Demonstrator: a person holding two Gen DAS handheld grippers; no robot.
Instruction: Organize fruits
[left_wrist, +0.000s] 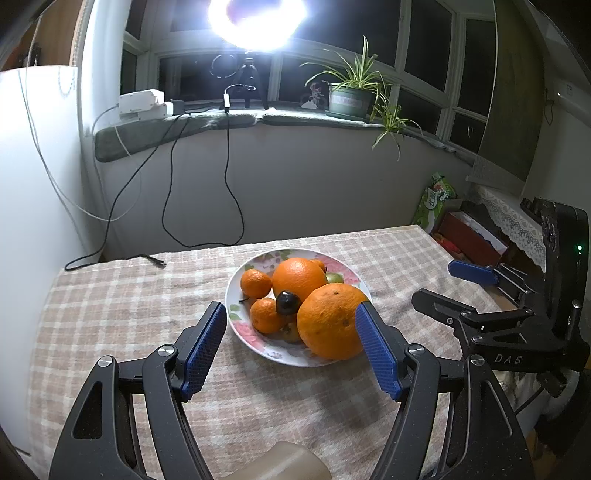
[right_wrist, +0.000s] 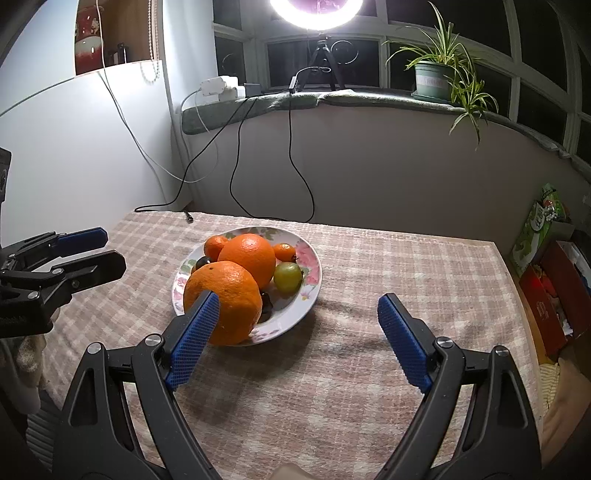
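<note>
Surface: covered by a checked cloth in beige and pink; a black cable end lies near its far left corner.

Plate: white with a pink floral rim, set near the middle of the surface, somewhat toward the far edge. All fruit sits on it.

Fruit on the plate:
- Large orange, at the near rim, the biggest piece.
- Second orange, just behind it, touching.
- Two tangerines on the left side of the plate, one behind the other; a third small one shows at the far rim in the right wrist view.
- Dark round fruit with a stem, wedged between the oranges and the near tangerine.
- Green round fruit, on the right side beside the second orange.

Left gripper: jaws released and wide apart, hovering over the near edge of the plate; the right blue pad overlaps the large orange in view, contact cannot be told.

Right gripper: jaws released, wide, empty; its left pad overlaps the large orange in view, and contact cannot be told.

Background: windowsill with a potted plant and a ring light on a tripod.
</note>
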